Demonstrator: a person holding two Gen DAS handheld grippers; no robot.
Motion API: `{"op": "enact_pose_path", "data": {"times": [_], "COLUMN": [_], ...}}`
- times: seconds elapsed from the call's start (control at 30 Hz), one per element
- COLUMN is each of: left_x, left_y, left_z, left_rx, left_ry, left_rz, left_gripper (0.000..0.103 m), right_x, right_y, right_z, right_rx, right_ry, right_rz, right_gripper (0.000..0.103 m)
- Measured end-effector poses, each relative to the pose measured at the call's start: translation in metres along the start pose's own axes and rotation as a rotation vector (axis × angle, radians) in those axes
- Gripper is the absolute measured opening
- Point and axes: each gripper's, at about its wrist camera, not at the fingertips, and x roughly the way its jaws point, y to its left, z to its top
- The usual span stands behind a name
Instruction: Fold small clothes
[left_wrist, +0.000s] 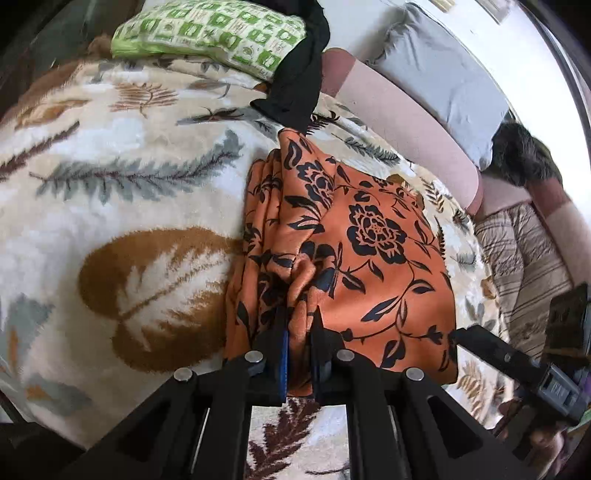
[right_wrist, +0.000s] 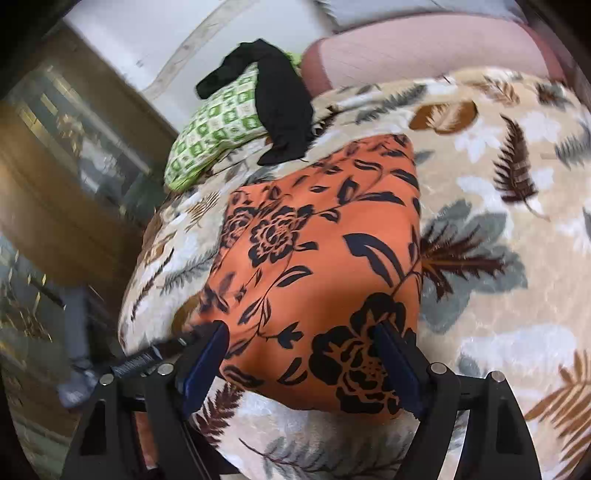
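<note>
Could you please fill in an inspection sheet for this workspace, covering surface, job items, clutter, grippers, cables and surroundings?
Surface: plush leaf-print blanket, soft and uneven.
Job's things: orange floral garment, partly folded, lying on the blanket with bunched pleats along one side.
Clutter: black garment draped over a green patterned pillow, beyond the orange one.
Grippers: left gripper shut on the near edge of the orange floral garment; right gripper open, its fingers straddling the cloth.
Cables: nothing seen.
Surroundings: pink sofa back with a grey cushion; striped cloth to one side; wooden cabinet, blurred.
</note>
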Motion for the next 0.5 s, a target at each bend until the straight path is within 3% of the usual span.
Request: {"op": "enact_pose_path", "data": {"times": [0.1, 0.23, 0.4, 0.47, 0.5], "left_x": [0.02, 0.007, 0.004, -0.008, -0.02], "left_y": [0.018, 0.008, 0.017, 0.015, 0.013], "left_z": [-0.002, 0.004, -0.002, -0.002, 0.001], "left_rx": [-0.075, -0.043, -0.056, -0.043, -0.035], "left_ry": [0.082, 0.047, 0.073, 0.074, 0.044], "left_rz": [-0.006, 0.003, -0.019, -0.025, -0.014], "left_gripper": [0.011, 0.011, 0.012, 0.016, 0.023], "right_x": [0.0, 0.012, -0.002, 0.01, 0.021], "right_y": [-0.004, -0.009, -0.02, -0.026, -0.03], "right_z": [0.003, 0.003, 0.013, 0.014, 0.011], "right_rx": [0.035, 0.026, 0.096, 0.112, 0.115], "right_ry": [-0.009, 0.044, -0.036, 0.011, 0.054], "right_rz": [-0.002, -0.019, 0.041, 0.051, 0.053], "right_gripper": [0.083, 0.083, 0.083, 0.083, 0.085]}}
